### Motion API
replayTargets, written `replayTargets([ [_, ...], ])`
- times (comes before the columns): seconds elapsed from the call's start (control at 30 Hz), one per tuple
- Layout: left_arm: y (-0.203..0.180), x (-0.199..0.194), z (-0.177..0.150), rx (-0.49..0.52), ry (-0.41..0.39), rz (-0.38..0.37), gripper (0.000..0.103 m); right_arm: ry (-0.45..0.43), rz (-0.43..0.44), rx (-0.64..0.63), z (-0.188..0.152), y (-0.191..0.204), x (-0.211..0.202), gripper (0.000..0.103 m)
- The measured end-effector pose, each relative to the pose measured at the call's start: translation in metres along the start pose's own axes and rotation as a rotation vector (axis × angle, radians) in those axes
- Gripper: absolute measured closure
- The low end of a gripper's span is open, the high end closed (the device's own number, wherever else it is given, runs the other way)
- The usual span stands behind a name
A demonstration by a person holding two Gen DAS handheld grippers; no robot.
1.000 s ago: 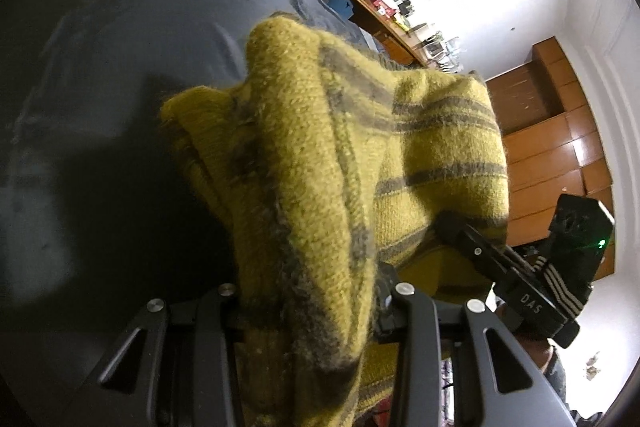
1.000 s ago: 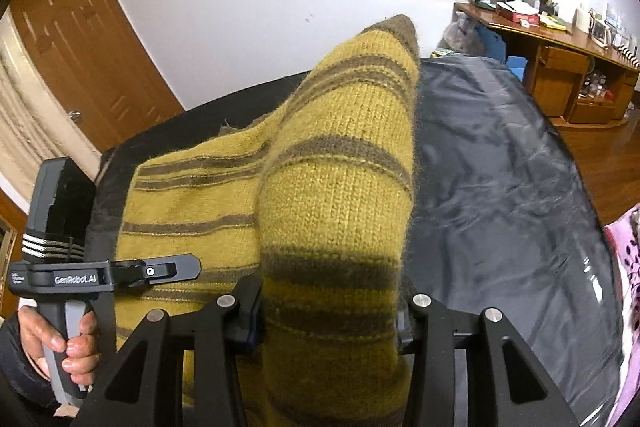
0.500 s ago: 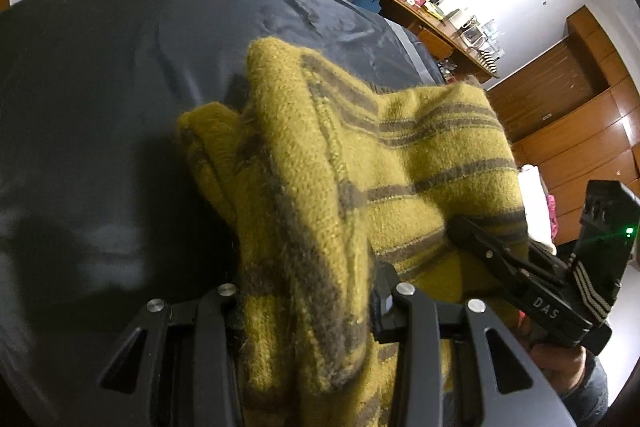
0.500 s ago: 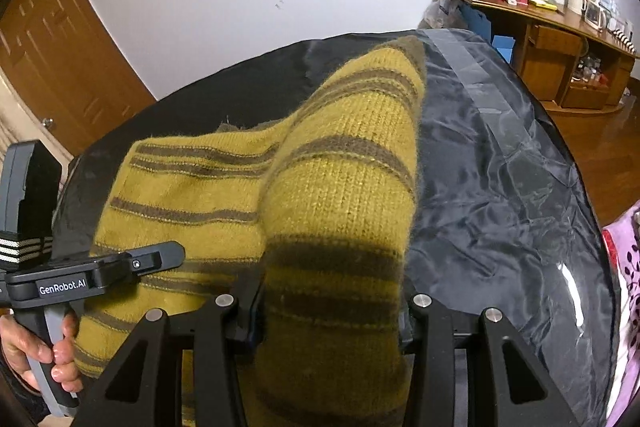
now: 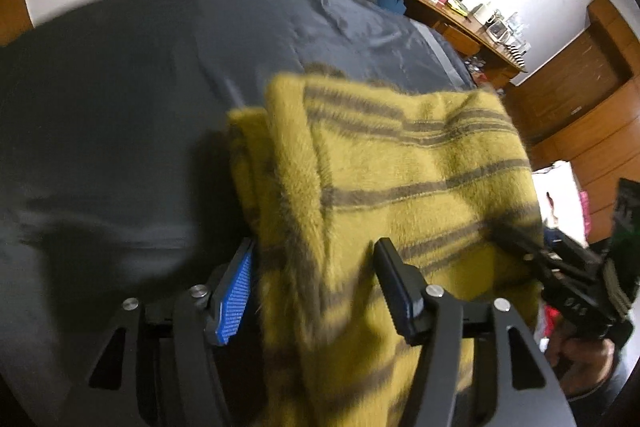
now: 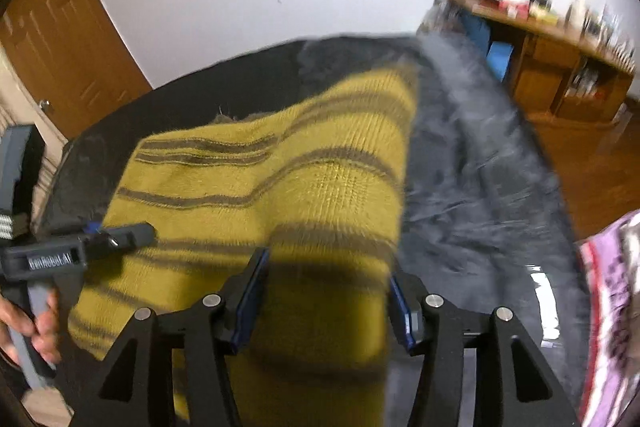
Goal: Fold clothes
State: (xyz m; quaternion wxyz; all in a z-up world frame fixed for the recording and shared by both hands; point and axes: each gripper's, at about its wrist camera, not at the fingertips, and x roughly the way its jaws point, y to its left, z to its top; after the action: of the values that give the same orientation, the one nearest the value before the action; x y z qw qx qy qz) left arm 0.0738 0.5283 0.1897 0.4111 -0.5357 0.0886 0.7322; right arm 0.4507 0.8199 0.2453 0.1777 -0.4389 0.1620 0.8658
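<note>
Below, a mustard sweater [image 5: 400, 167] with dark stripes lies folded on a black sheet [image 5: 120, 99] that covers the bed. Left gripper [image 5: 316, 291]: its jaws have just been opening; the blue pad [image 5: 234, 297] on one finger stands clear of the knit, with a bunched edge of the sweater still between the fingers, and the other finger lies against the fabric without visibly pressing. Right gripper [image 6: 326, 297]: its jaws have likewise just been opening; a thick fold of the sweater [image 6: 312, 187] fills the gap and both blue-edged pads [image 6: 252, 299] sit at its sides, though blur hides whether they press. Each gripper shows in the other's view, at the sweater's near corners, with a hand [image 6: 36, 319] on the left one's grey handle. Beyond the bed stand a white wall, a wooden door [image 6: 60, 39] and a cluttered desk [image 5: 448, 7]. A pink patterned cloth [image 6: 608, 307] lies at the bed's right edge.
</note>
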Motion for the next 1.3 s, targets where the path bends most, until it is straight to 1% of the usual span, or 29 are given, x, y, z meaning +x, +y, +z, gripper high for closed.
replayTargets([
  [0.03, 0.0, -0.014, -0.006, 0.016, -0.02, 0.0, 0.039, -0.024, -0.016, -0.021, -0.004, 0.002, -0.012, 0.047],
  [0.1, -0.006, -0.03, -0.016, 0.05, -0.039, -0.008, 0.038, -0.055, -0.016, -0.055, -0.014, 0.007, -0.031, 0.047],
  [0.17, -0.019, -0.033, -0.025, 0.097, -0.038, -0.022, 0.038, -0.061, 0.01, -0.092, -0.027, 0.016, -0.044, 0.046],
  [0.27, -0.039, -0.03, -0.042, 0.188, -0.026, -0.032, 0.038, -0.035, -0.007, -0.164, -0.047, 0.032, -0.043, 0.046],
  [0.33, -0.054, -0.012, -0.045, 0.251, -0.011, 0.007, 0.038, -0.002, -0.036, -0.17, -0.057, 0.034, -0.033, 0.046],
  [0.37, -0.057, -0.006, -0.049, 0.28, -0.001, 0.032, 0.039, 0.002, -0.055, -0.173, -0.062, 0.034, -0.03, 0.046],
  [0.47, -0.054, 0.004, -0.056, 0.311, 0.012, 0.067, 0.039, -0.005, -0.099, -0.218, -0.073, 0.032, -0.026, 0.046],
  [0.57, -0.045, 0.011, -0.058, 0.315, 0.017, 0.081, 0.037, 0.005, -0.116, -0.243, -0.079, 0.031, -0.022, 0.046],
  [0.67, -0.04, 0.016, -0.056, 0.317, 0.011, 0.09, 0.037, -0.01, -0.133, -0.275, -0.084, 0.032, -0.017, 0.044],
  [0.73, -0.041, 0.018, -0.054, 0.333, 0.002, 0.109, 0.034, -0.027, -0.133, -0.271, -0.087, 0.03, -0.015, 0.041],
  [0.77, -0.04, 0.02, -0.054, 0.327, 0.004, 0.118, 0.027, -0.031, -0.13, -0.263, -0.088, 0.028, -0.014, 0.039],
  [0.8, -0.037, 0.021, -0.054, 0.318, 0.008, 0.127, 0.024, -0.032, -0.121, -0.244, -0.088, 0.024, -0.013, 0.035],
  [0.83, -0.032, 0.02, -0.052, 0.281, 0.023, 0.111, 0.024, -0.022, -0.096, -0.197, -0.087, 0.017, -0.01, 0.026],
  [0.87, -0.027, 0.018, -0.05, 0.24, 0.035, 0.093, 0.024, 0.0, -0.071, -0.136, -0.085, 0.009, -0.009, 0.021],
  [0.9, -0.024, 0.013, -0.05, 0.218, 0.034, 0.088, 0.024, 0.024, -0.046, -0.075, -0.082, 0.001, -0.008, 0.019],
  [0.93, -0.025, 0.005, -0.05, 0.224, 0.019, 0.094, 0.023, 0.048, -0.021, -0.013, -0.08, -0.007, -0.008, 0.018],
  [0.97, -0.026, -0.003, -0.051, 0.237, 0.0, 0.101, 0.023, 0.039, -0.03, 0.003, -0.077, -0.007, -0.013, 0.018],
  [1.0, -0.028, -0.01, -0.051, 0.251, -0.013, 0.107, 0.023, 0.0, -0.068, -0.014, -0.075, -0.001, -0.022, 0.018],
  [1.07, -0.031, -0.022, -0.052, 0.274, -0.034, 0.117, 0.023, -0.108, -0.144, -0.09, -0.069, 0.018, -0.048, 0.018],
  [1.1, -0.031, -0.027, -0.051, 0.272, -0.039, 0.118, 0.023, -0.146, -0.147, -0.118, -0.065, 0.027, -0.058, 0.018],
  [1.13, -0.03, -0.031, -0.05, 0.257, -0.044, 0.113, 0.023, -0.177, -0.132, -0.145, -0.061, 0.037, -0.066, 0.018],
  [1.2, -0.026, -0.037, -0.044, 0.217, -0.052, 0.098, 0.023, -0.195, -0.105, -0.179, -0.057, 0.054, -0.07, 0.018],
  [1.3, -0.017, -0.041, -0.033, 0.168, -0.061, 0.079, 0.023, -0.163, -0.052, -0.214, -0.055, 0.079, -0.052, 0.018],
])
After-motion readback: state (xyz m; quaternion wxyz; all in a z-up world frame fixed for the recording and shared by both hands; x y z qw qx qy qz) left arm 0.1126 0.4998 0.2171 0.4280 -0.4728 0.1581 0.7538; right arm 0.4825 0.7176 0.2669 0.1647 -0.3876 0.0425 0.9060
